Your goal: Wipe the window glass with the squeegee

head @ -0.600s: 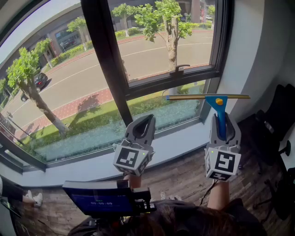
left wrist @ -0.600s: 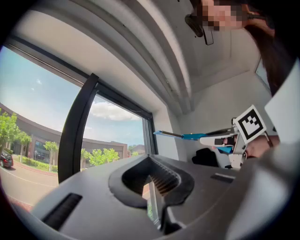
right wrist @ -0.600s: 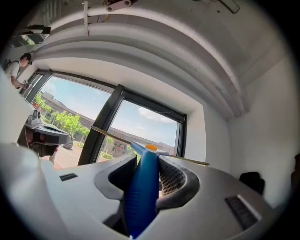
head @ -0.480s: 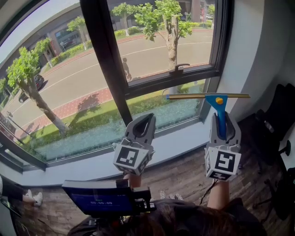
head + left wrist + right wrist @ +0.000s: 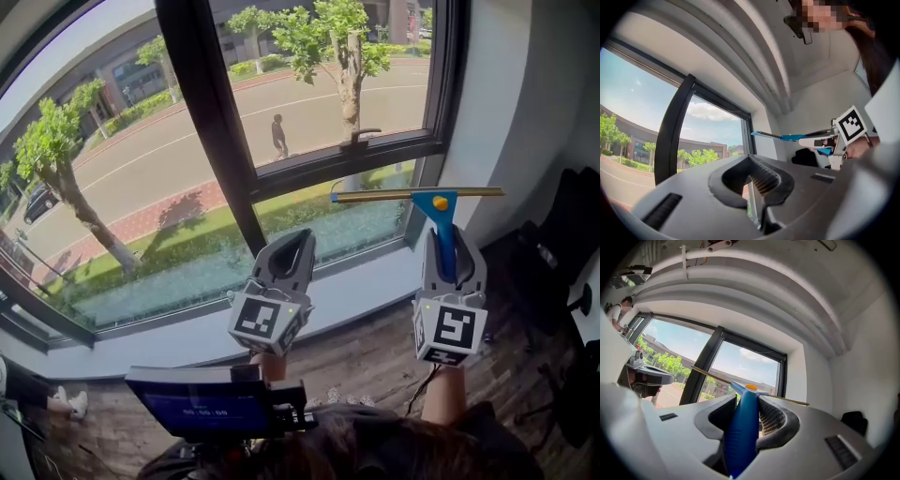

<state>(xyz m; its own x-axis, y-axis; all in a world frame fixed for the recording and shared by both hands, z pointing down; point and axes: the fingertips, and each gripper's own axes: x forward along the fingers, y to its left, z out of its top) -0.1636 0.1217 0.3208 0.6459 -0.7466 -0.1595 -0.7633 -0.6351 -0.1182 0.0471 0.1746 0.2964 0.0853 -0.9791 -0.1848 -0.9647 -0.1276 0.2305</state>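
Right gripper (image 5: 451, 240) clamped the blue-handled, brass-bladed squeegee (image 5: 439, 208); left gripper (image 5: 292, 242) closed, empty. Risk was streaking if the blade met the window glass (image 5: 314, 223) tilted.

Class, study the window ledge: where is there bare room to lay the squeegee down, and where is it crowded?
The white sill is bare wherever it shows, running between the dark lower window frame and the wood floor. The floor strip beside it looks free too. It is crowded at the right, by the black chair, and near the person, by the screen device.
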